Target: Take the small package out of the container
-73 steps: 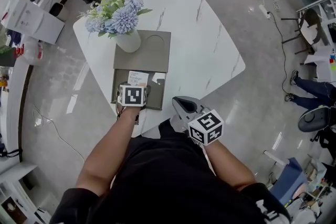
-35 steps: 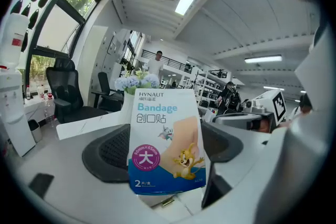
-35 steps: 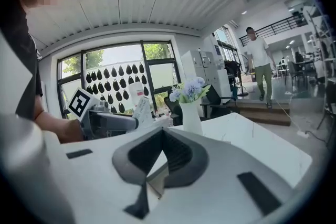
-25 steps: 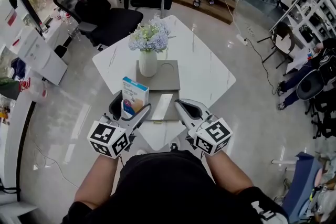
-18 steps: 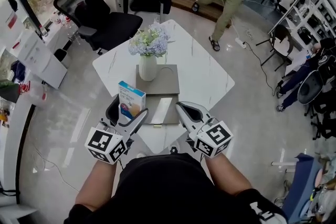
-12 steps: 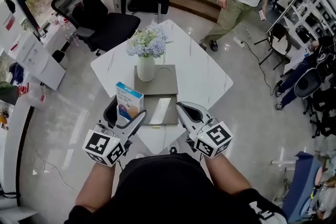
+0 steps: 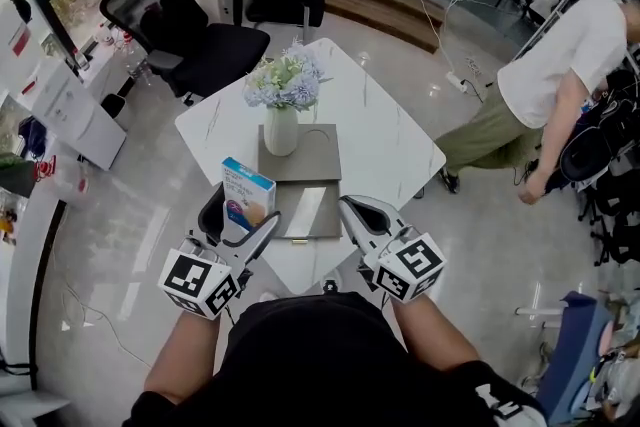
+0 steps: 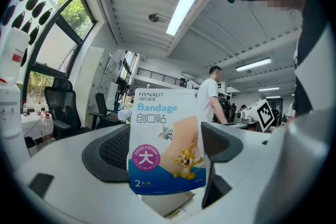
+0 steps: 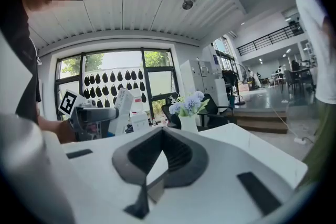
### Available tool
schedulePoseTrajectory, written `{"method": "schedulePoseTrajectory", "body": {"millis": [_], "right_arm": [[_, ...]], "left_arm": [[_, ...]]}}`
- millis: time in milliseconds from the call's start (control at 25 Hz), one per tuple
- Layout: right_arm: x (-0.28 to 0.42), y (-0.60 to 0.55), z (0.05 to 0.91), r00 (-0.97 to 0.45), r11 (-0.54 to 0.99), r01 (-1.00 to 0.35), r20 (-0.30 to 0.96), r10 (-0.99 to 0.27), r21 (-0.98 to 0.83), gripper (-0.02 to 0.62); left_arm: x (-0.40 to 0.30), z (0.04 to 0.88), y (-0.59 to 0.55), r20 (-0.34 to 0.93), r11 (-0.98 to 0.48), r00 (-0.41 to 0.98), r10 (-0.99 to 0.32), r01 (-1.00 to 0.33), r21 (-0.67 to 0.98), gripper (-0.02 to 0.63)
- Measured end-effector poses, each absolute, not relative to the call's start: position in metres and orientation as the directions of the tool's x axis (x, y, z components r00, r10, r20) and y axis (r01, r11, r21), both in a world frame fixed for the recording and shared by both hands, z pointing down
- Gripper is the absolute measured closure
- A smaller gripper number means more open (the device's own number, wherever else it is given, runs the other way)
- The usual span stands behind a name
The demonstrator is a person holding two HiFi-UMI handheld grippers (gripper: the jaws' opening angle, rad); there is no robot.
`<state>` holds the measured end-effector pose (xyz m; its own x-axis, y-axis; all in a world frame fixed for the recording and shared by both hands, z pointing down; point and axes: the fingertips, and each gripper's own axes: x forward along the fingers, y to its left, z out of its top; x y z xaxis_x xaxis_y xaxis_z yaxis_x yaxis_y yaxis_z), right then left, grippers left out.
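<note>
A small blue and white bandage package stands upright between the jaws of my left gripper, held up in the air over the table's near left edge. The left gripper view shows the package pinched from both sides by the dark pads. The grey open container lies on the white table just right of the package, below it. My right gripper hovers near the container's right side, shut with nothing in it; the right gripper view shows its tips meeting.
A white vase of blue flowers stands on a grey mat behind the container. A black office chair is at the far left of the table. A person bends over at the right.
My left gripper has lifted the package out of the container and holds it raised; in the last second it barely moves. A person has walked from the back to the right side.
</note>
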<state>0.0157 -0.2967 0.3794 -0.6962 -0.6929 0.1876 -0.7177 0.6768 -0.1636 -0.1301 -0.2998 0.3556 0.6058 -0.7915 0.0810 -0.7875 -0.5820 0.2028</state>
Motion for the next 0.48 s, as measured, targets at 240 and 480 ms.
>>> {"method": "schedulePoseTrajectory", "body": {"millis": [240,480], "right_arm": [[0.0116,-0.2993,0.3821,-0.700,0.680,-0.714,0.189,-0.689,-0.166,0.596],[0.0138,-0.2994,0.3857,-0.698,0.675,-0.716,0.193,-0.690,-0.178,0.596]], "left_arm": [[-0.1313,0.3577,-0.3010,0.089,-0.580,0.604,-0.792,-0.790,0.198,0.183],[-0.1278,0.3612,-0.3011,0.107,-0.578,0.603,-0.790,-0.792,0.195,0.183]]}}
